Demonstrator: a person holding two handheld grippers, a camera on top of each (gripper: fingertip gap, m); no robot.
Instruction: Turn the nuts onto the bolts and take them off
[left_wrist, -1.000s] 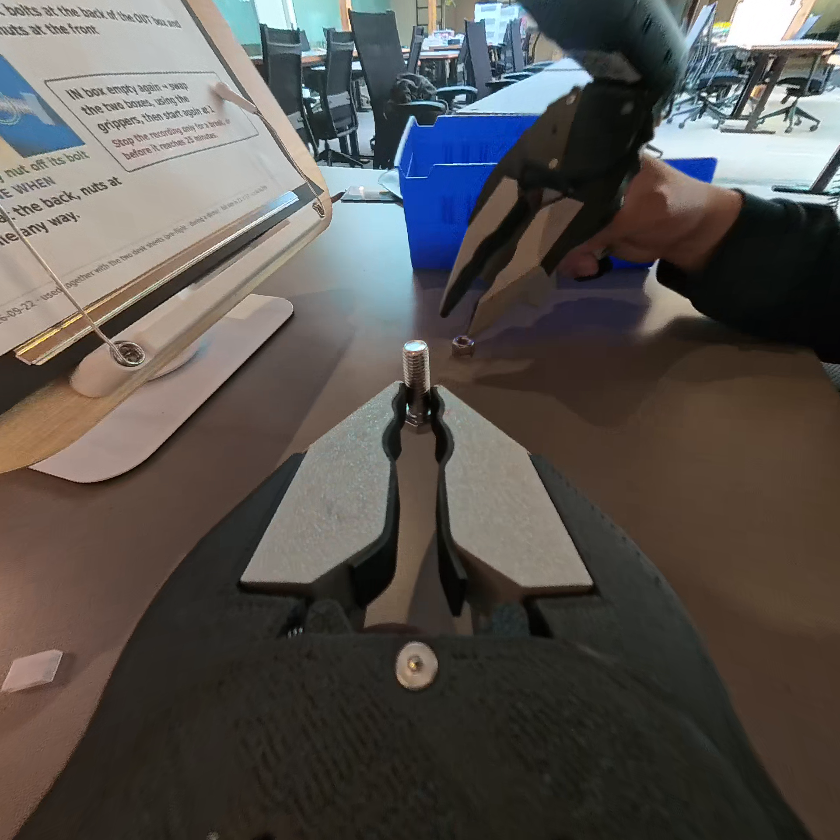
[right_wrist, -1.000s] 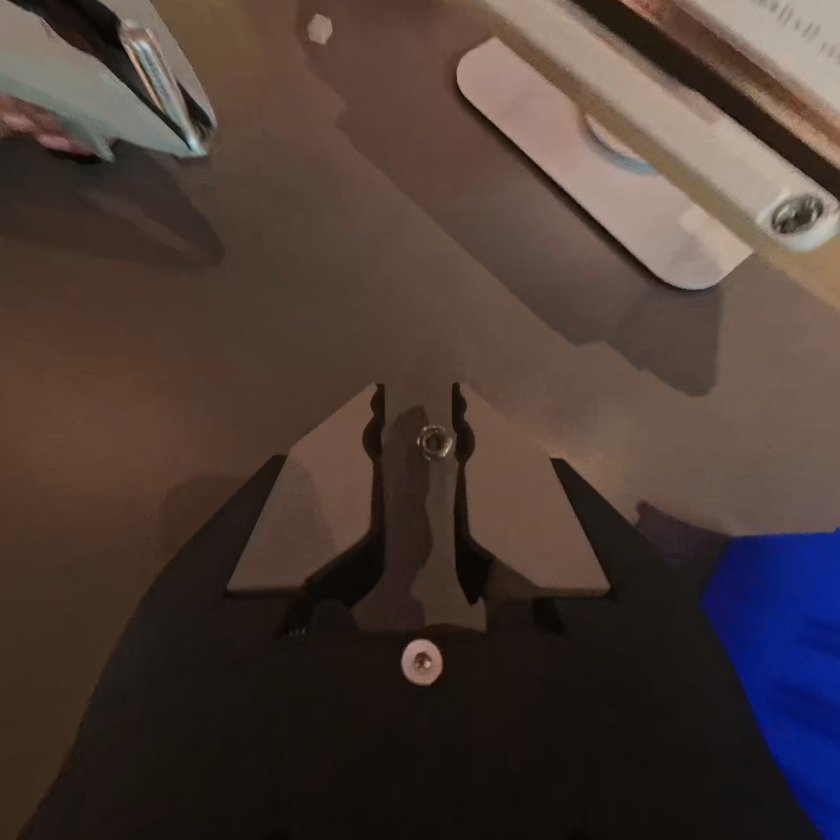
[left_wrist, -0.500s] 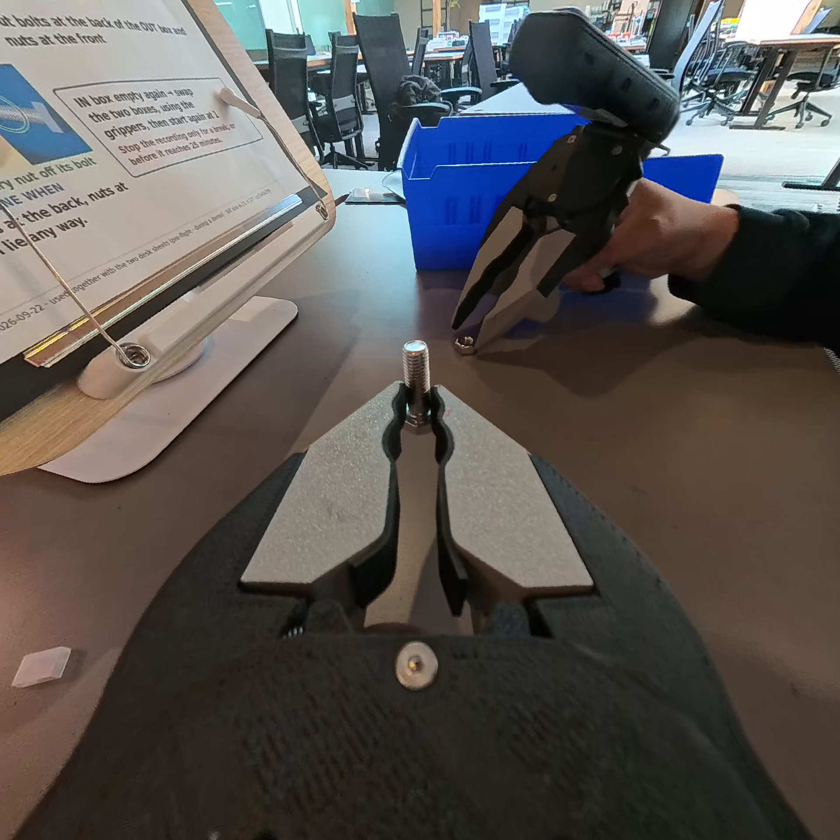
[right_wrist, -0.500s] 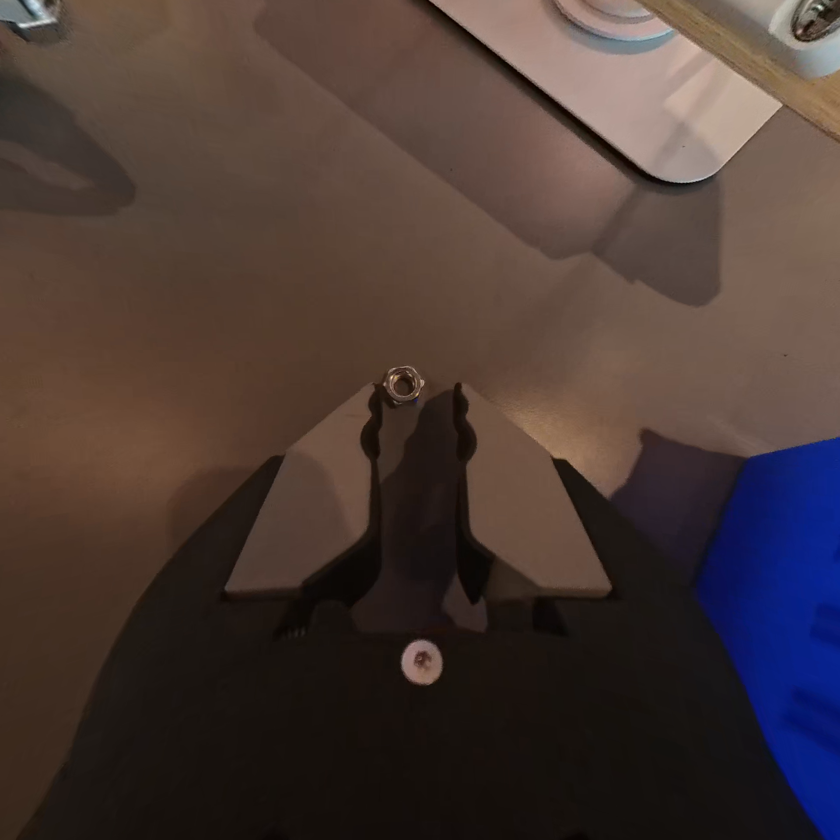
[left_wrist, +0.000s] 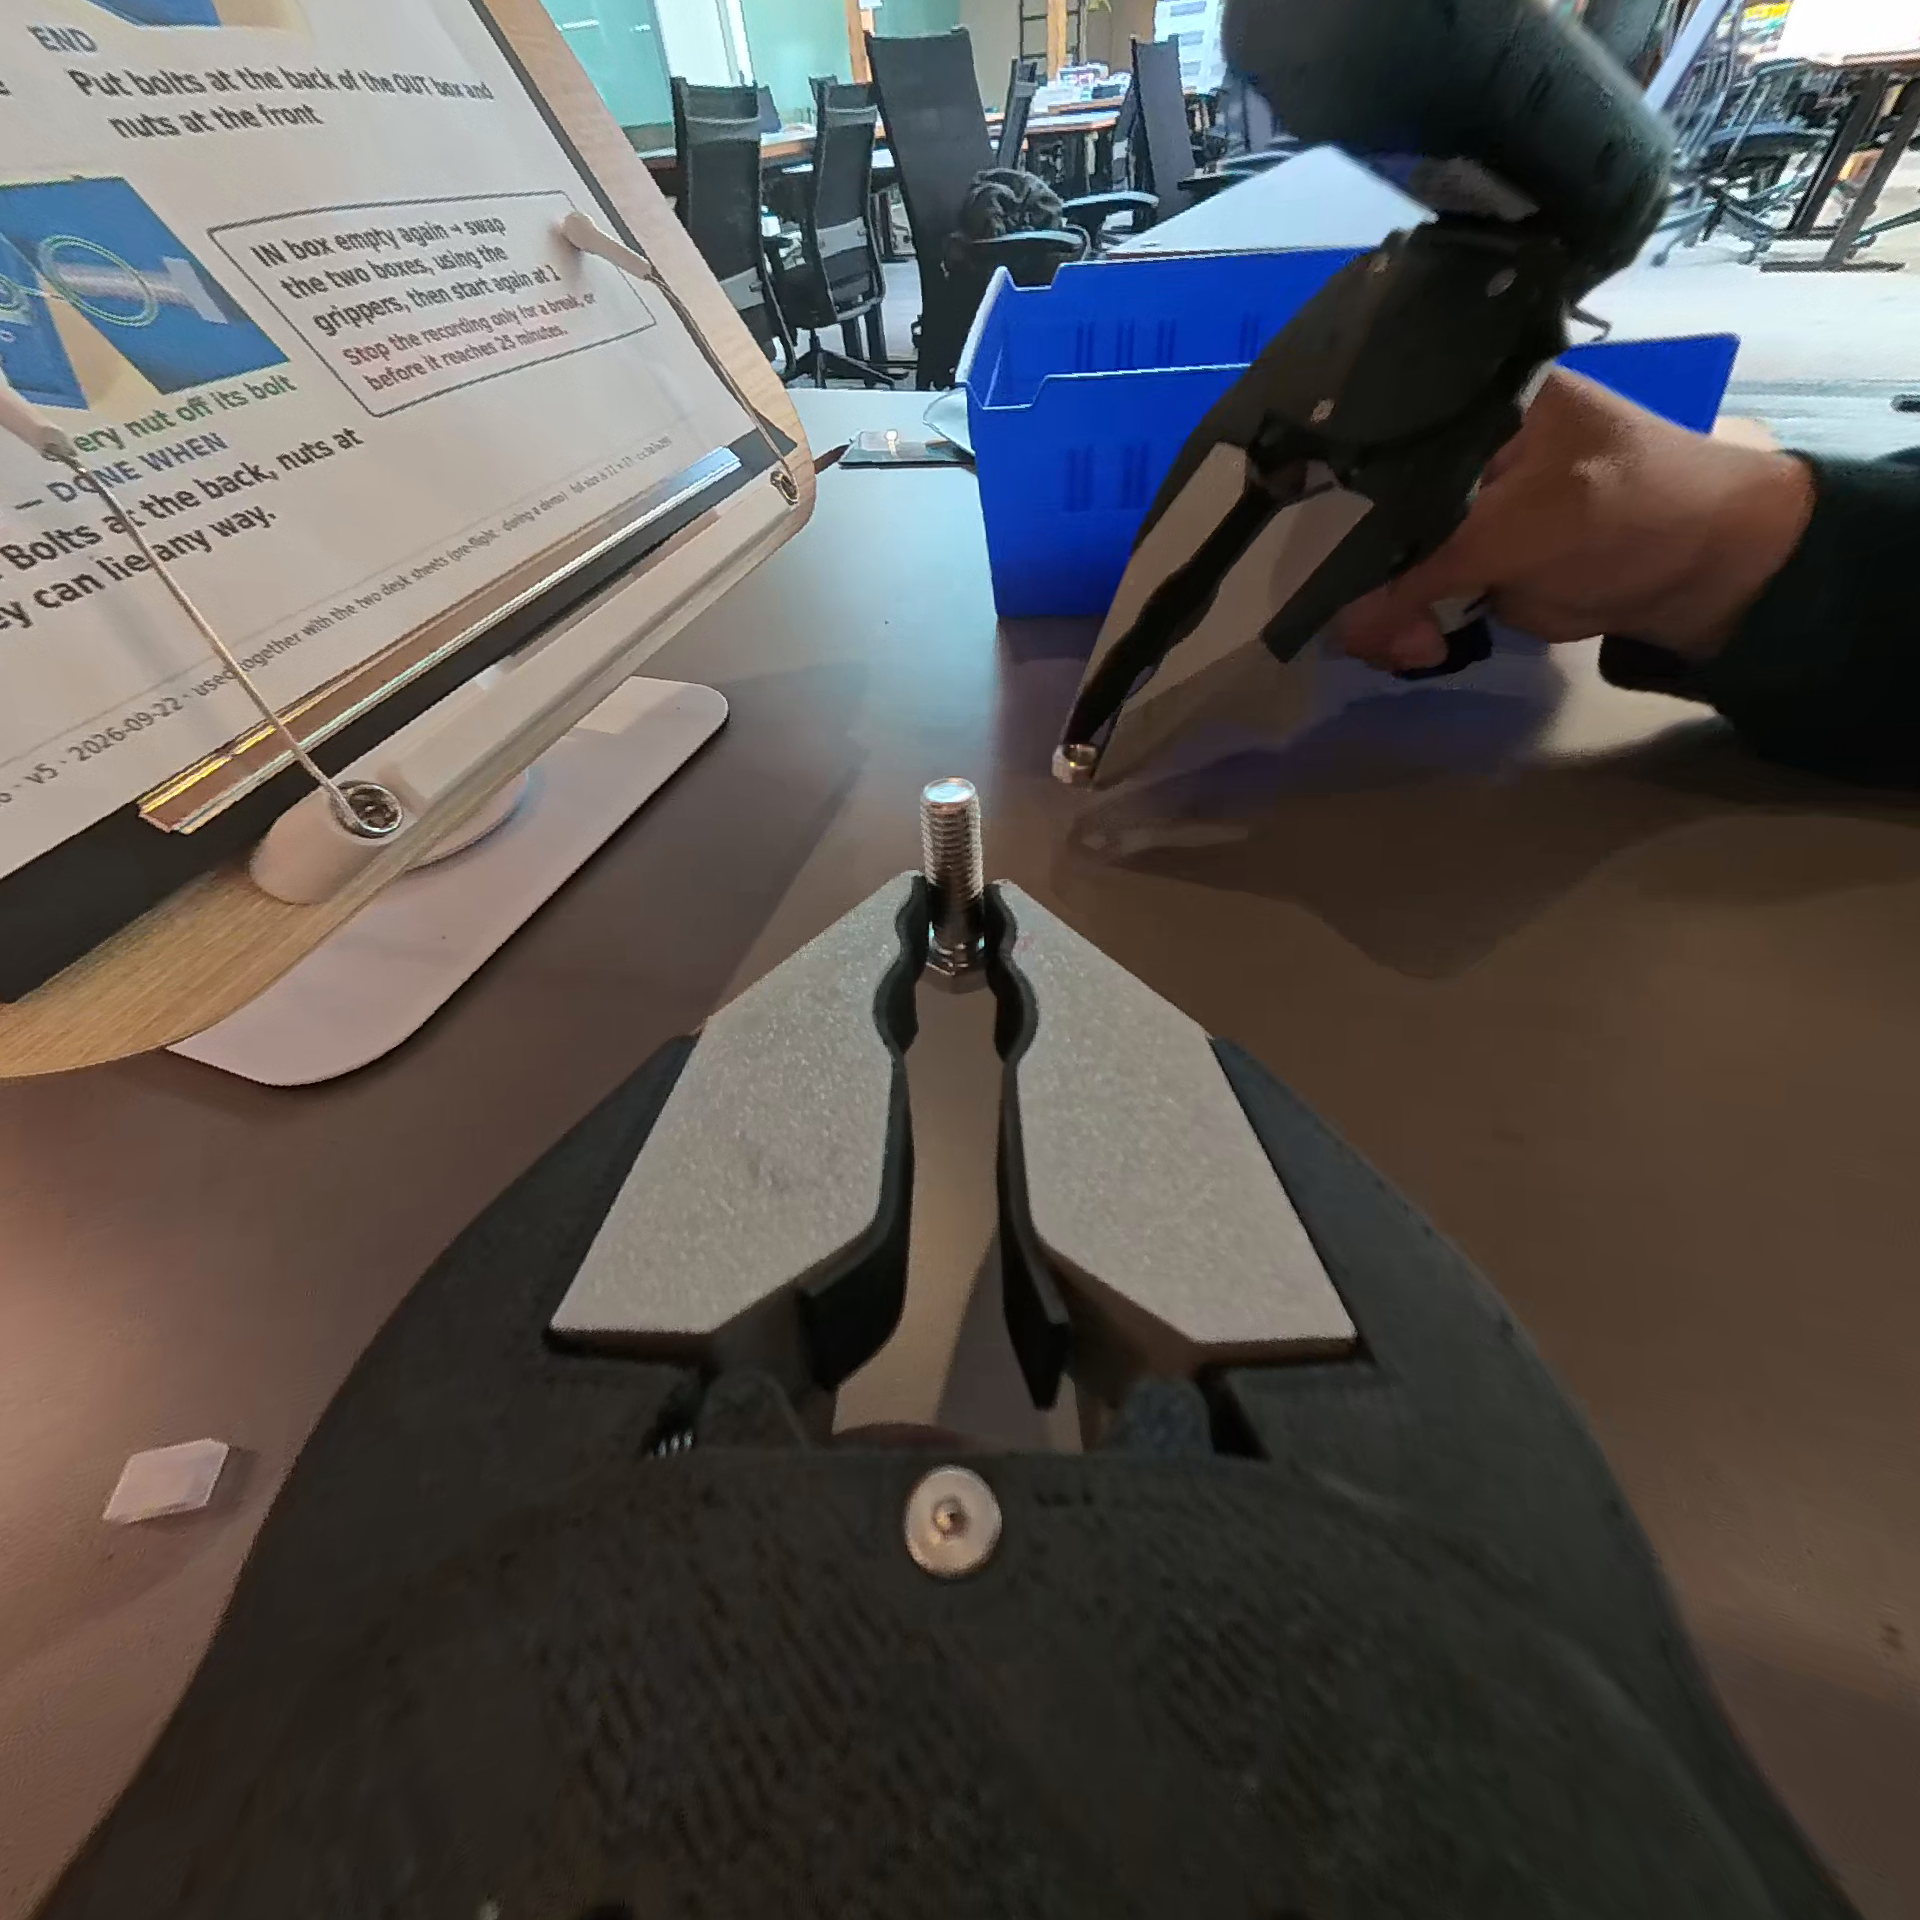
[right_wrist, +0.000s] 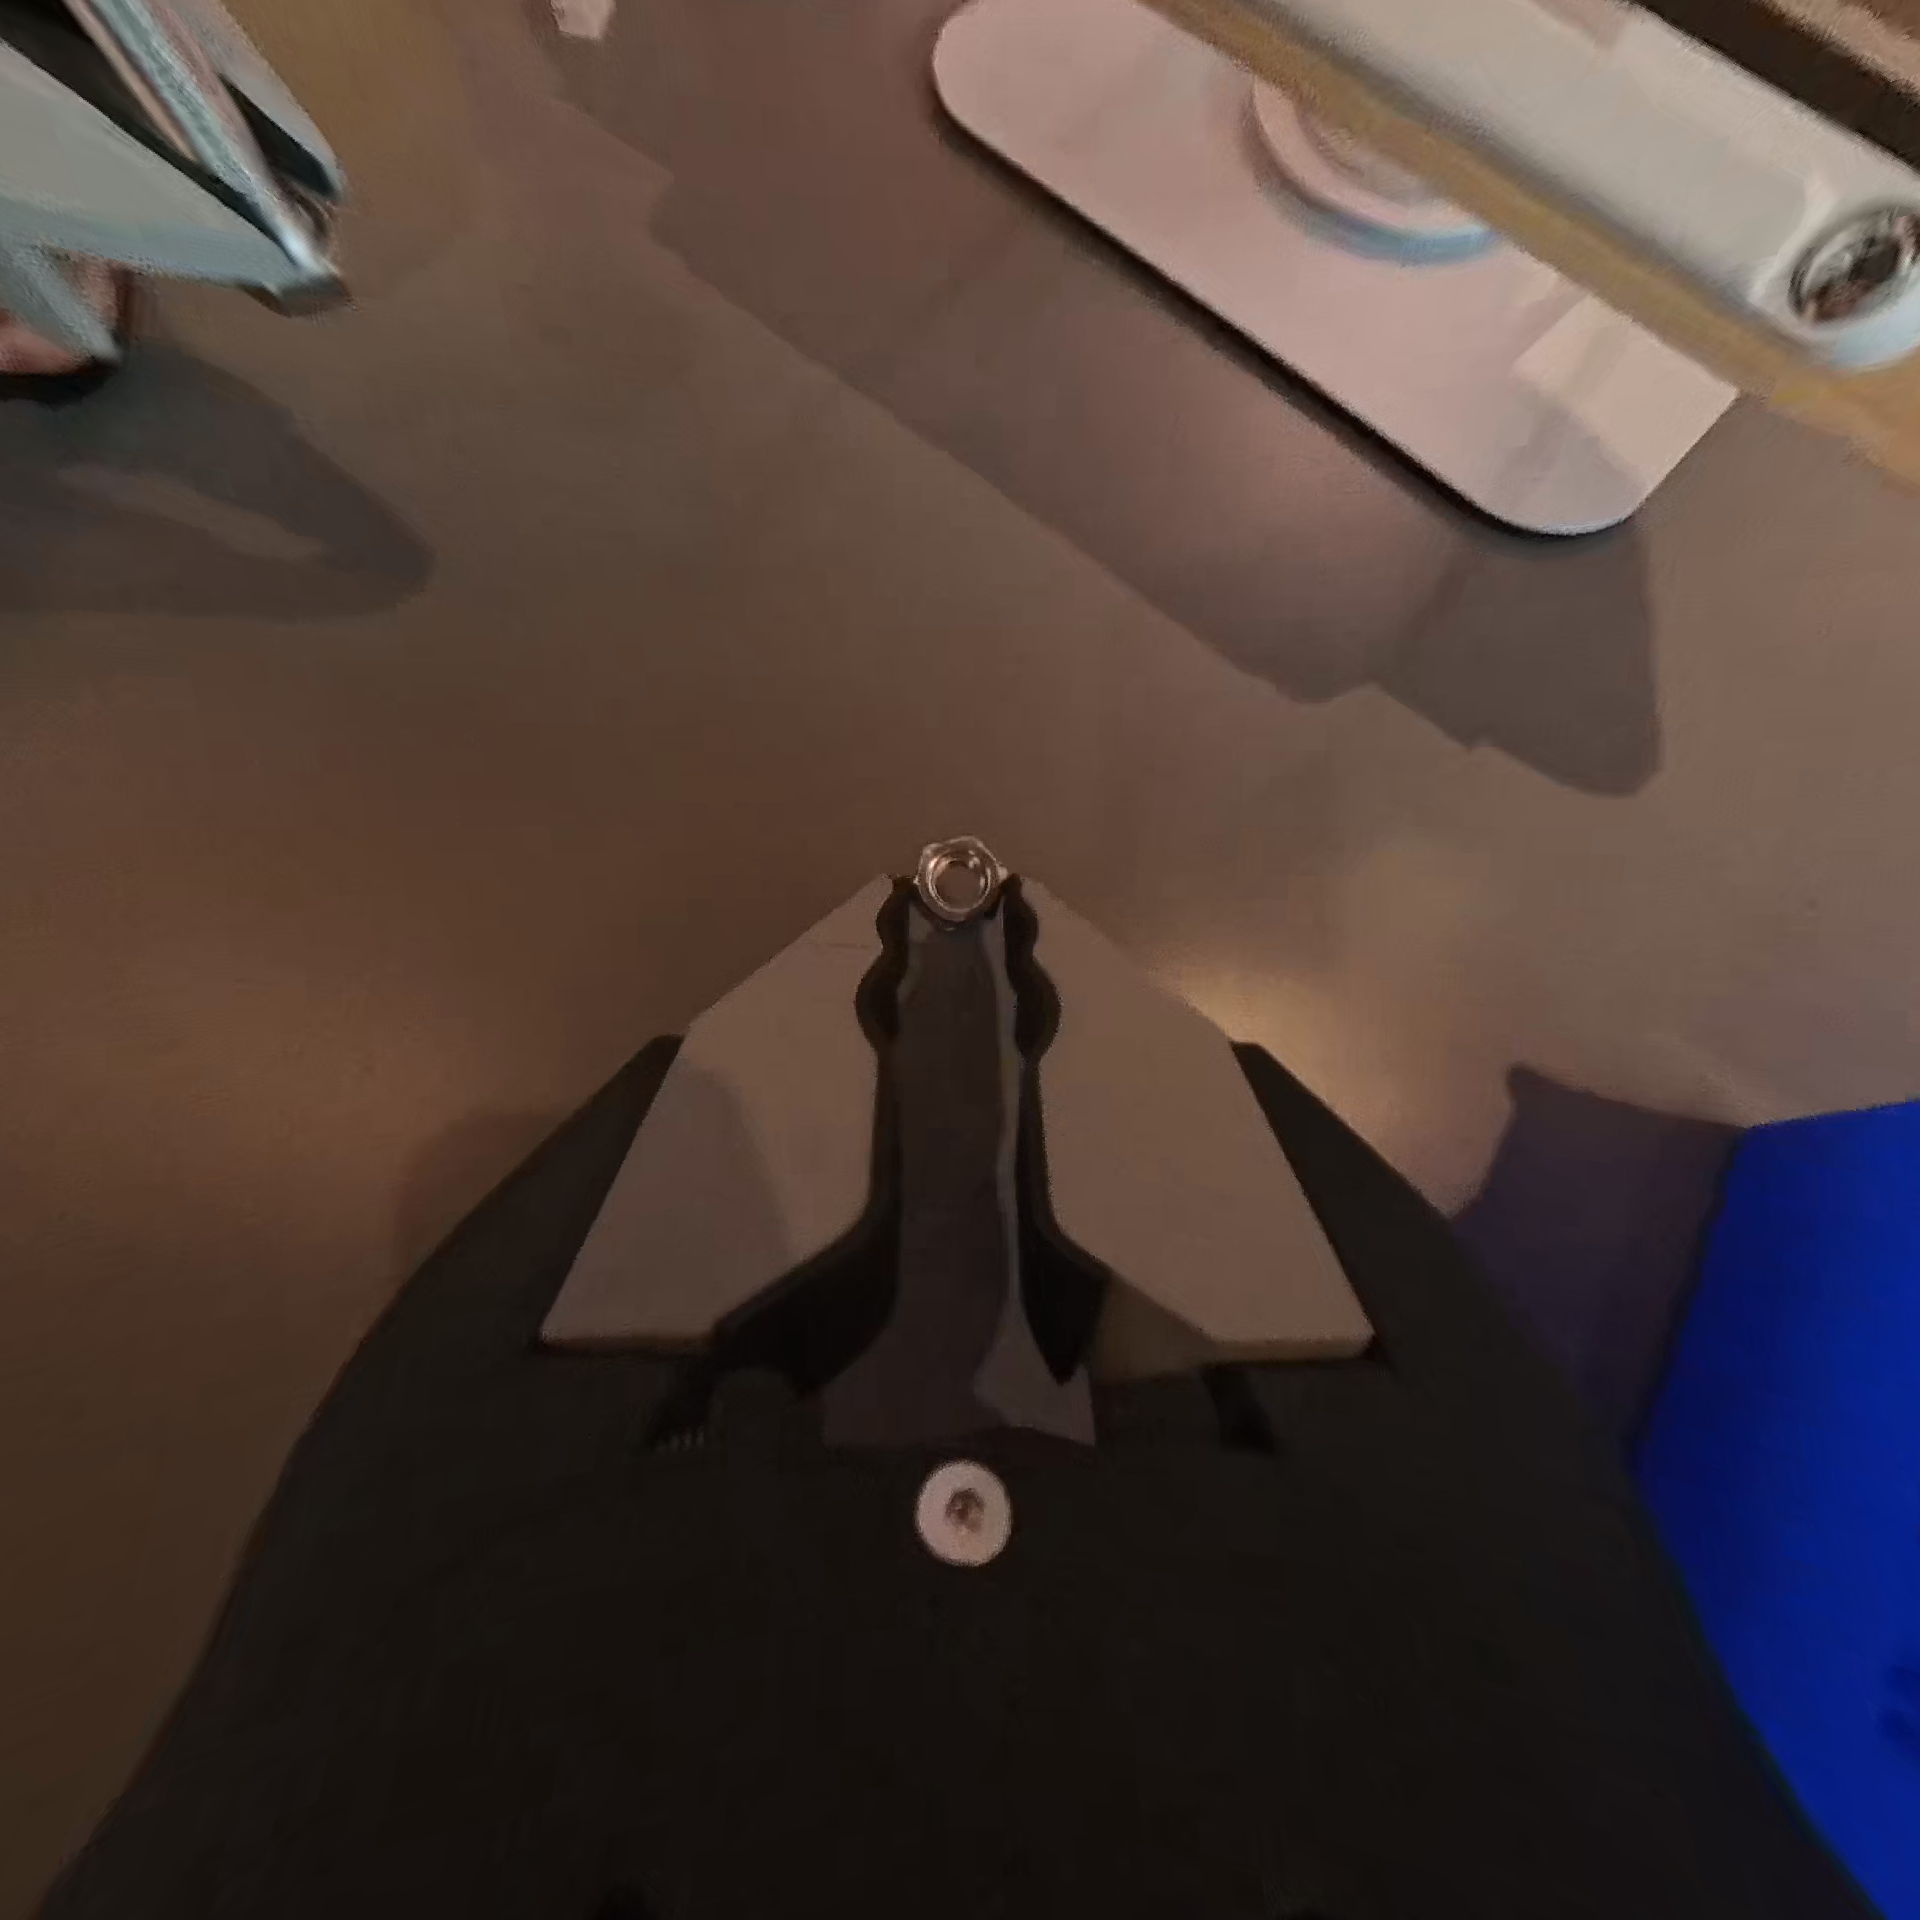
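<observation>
On the brown desk (left_wrist: 1351, 1143), left wrist view: left gripper (left_wrist: 954, 940) pinched tight on a steel bolt (left_wrist: 951, 842), held low near the head, threaded end standing upright & bare above the tips. Right gripper (left_wrist: 1081, 764) comes in from the right, just beside the bolt, not touching, w/ a small nut (left_wrist: 1072, 766) at its tips, clear of the desk. Blue bin (left_wrist: 1081, 468) behind; paper stand (left_wrist: 416, 520) to the left.

Right wrist view, blurred: right gripper (right_wrist: 956, 896) nearly closed, nut (right_wrist: 958, 886) nipped at the very tips, bore facing the camera. Bolt (right_wrist: 187, 125) in the left gripper, top-left corner.

Handling, my guess: both parts hard, smooth, light; nut slips easily w/ so shallow a hold. Best taken across opposite flats, bore lined up w/ threads.
</observation>
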